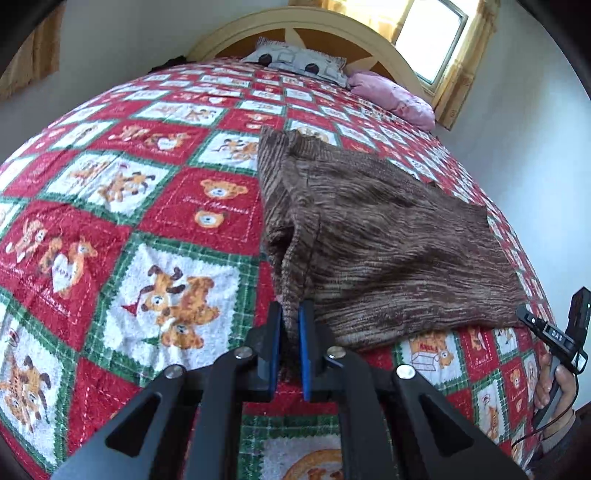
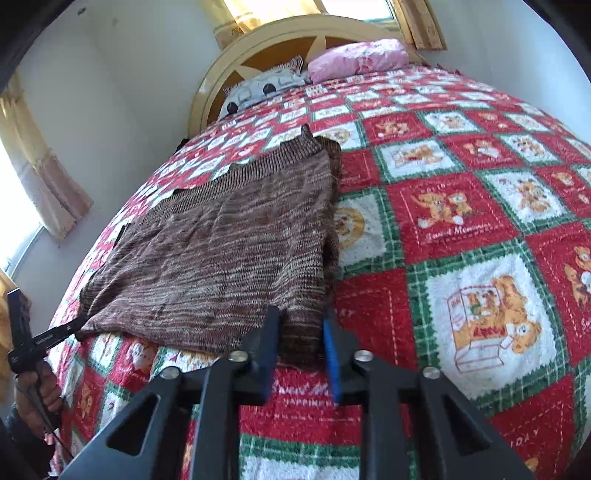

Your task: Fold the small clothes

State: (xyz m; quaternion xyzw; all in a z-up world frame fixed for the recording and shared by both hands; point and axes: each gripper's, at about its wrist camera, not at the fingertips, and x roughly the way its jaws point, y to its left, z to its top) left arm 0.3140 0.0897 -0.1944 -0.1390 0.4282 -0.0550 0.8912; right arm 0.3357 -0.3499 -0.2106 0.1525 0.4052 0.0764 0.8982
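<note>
Bright daylight from a blown-out window (image 1: 428, 33) — heavy fisheye bending, dark corners.

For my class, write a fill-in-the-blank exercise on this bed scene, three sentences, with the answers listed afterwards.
1. The left gripper is shut on a corner of the brown knitted ____.
2. The garment lies on a red, white and green ____ printed with bears.
3. By the headboard rests a pillow coloured ____.

Answers: sweater; bedspread; pink

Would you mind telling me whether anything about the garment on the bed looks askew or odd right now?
Mostly tidy: the brown knit garment lies flat on the teddy-bear quilt. One oddity: along the edge by the left gripper, the fabric bunches into a raised fold instead of lying flat. The right gripper straddles the opposite near corner.
</note>
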